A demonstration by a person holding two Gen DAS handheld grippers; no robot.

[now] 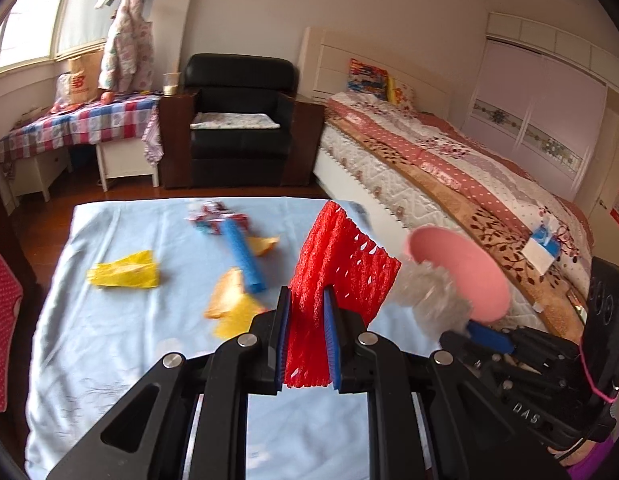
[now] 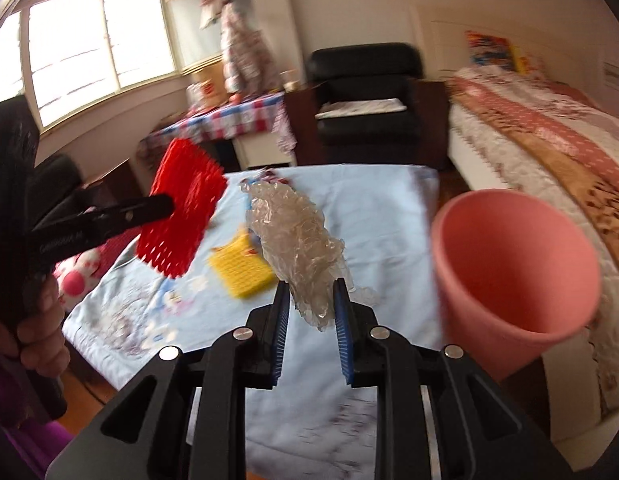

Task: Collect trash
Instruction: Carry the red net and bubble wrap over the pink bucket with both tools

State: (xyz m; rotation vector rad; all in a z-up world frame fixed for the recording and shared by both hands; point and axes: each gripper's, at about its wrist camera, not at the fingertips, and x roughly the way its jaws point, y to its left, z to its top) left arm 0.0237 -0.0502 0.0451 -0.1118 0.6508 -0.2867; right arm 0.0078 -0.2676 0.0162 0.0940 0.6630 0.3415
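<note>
My left gripper [image 1: 307, 296] is shut on a red foam net sleeve [image 1: 341, 256], which stands up between the blue pads above the table. My right gripper [image 2: 311, 284] is shut on a crumpled clear plastic wrap [image 2: 293, 228] that hangs past its fingertips. A pink bin [image 2: 517, 256] tilts just right of that gripper, its mouth facing me. In the left wrist view the right gripper [image 1: 465, 326] holds the clear plastic [image 1: 429, 296] next to the pink bin [image 1: 469, 272]. In the right wrist view the left gripper [image 2: 167, 204] carries the red net [image 2: 189, 184] at the left.
A light blue cloth [image 1: 129, 340] covers the table. On it lie a yellow wrapper [image 1: 125, 274], a blue tube [image 1: 243, 254], orange peel pieces [image 1: 231, 306] and a yellow foam net [image 2: 245, 270]. A bed [image 1: 449, 168] runs along the right and a black armchair [image 1: 241, 116] stands behind.
</note>
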